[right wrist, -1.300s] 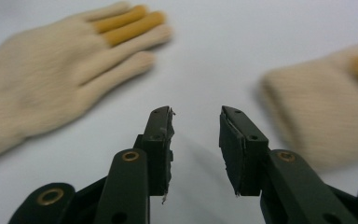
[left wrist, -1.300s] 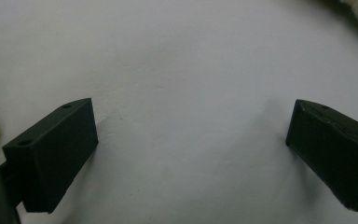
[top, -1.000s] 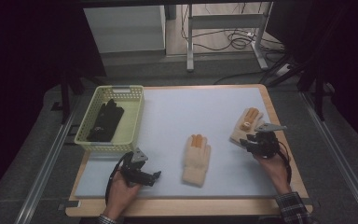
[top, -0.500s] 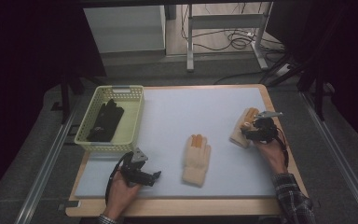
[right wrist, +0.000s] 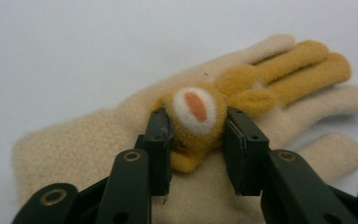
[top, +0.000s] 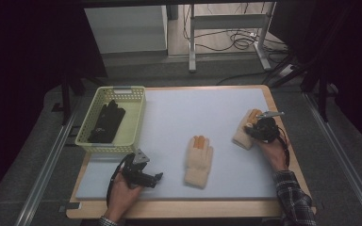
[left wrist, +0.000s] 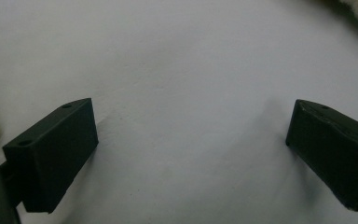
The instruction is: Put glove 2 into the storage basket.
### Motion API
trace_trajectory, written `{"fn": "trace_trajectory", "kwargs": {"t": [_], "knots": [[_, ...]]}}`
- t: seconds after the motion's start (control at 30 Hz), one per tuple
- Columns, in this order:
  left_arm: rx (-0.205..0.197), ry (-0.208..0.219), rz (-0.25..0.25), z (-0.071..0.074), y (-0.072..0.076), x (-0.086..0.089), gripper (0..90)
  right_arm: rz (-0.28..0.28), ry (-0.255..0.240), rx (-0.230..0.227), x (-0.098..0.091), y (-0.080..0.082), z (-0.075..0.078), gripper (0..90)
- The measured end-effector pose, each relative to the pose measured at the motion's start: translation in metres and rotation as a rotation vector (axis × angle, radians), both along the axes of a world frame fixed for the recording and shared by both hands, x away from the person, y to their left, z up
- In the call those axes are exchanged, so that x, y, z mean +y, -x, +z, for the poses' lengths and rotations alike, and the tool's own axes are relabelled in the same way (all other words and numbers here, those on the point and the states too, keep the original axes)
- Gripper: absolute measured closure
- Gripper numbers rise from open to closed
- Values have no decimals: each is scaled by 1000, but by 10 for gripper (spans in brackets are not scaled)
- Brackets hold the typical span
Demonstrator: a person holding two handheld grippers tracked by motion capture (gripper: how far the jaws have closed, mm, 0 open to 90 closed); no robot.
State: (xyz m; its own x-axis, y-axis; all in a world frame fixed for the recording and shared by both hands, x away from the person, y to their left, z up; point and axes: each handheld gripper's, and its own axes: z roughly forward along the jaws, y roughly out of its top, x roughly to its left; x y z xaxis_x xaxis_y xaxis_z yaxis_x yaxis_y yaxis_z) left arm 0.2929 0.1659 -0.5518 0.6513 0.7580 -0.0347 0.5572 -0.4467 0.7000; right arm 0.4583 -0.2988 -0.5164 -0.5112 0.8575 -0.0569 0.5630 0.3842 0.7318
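Item: your right tool (right wrist: 193, 135), just closing, clenched on the near-side glove's (right wrist: 121, 140) animal patch (right wrist: 196, 116) for lifting; left tool (left wrist: 191, 154) released, idle before the basket (top: 134, 113).

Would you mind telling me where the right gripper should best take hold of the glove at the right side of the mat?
Grip the glove by the raised plush animal face on its back, coming from the cuff end. It is the one bulge on a glove lying flat, so the jaws can close on its two sides. The right gripper, whose jaws have just been closing, already clamps it there.
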Motion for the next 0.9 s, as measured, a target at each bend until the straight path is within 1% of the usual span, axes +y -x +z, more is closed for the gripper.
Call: {"fn": "trace_trajectory", "kwargs": {"t": [0.07,0.2,0.3,0.37,0.53,0.57,0.6,0.83,0.9], "knots": [[0,0,0,0,0,0,22,-1,4,-2,0,1,1,645],[0,2,2,0,0,0,22,8,-39,-6,-2,9,8,647],[-1,2,2,0,0,0,22,15,-54,-14,-3,17,14,646],[-1,2,2,0,0,0,22,26,-69,-22,-3,23,19,646],[-1,1,2,0,0,0,22,62,-88,-40,2,38,33,646],[-1,2,2,0,0,0,22,62,-88,-40,2,38,33,646],[0,2,2,0,0,0,22,78,-96,-45,5,46,39,646],[0,2,2,0,0,0,22,144,-118,-54,20,71,55,646],[0,2,1,0,0,0,22,173,-128,-56,27,81,60,645]]}}
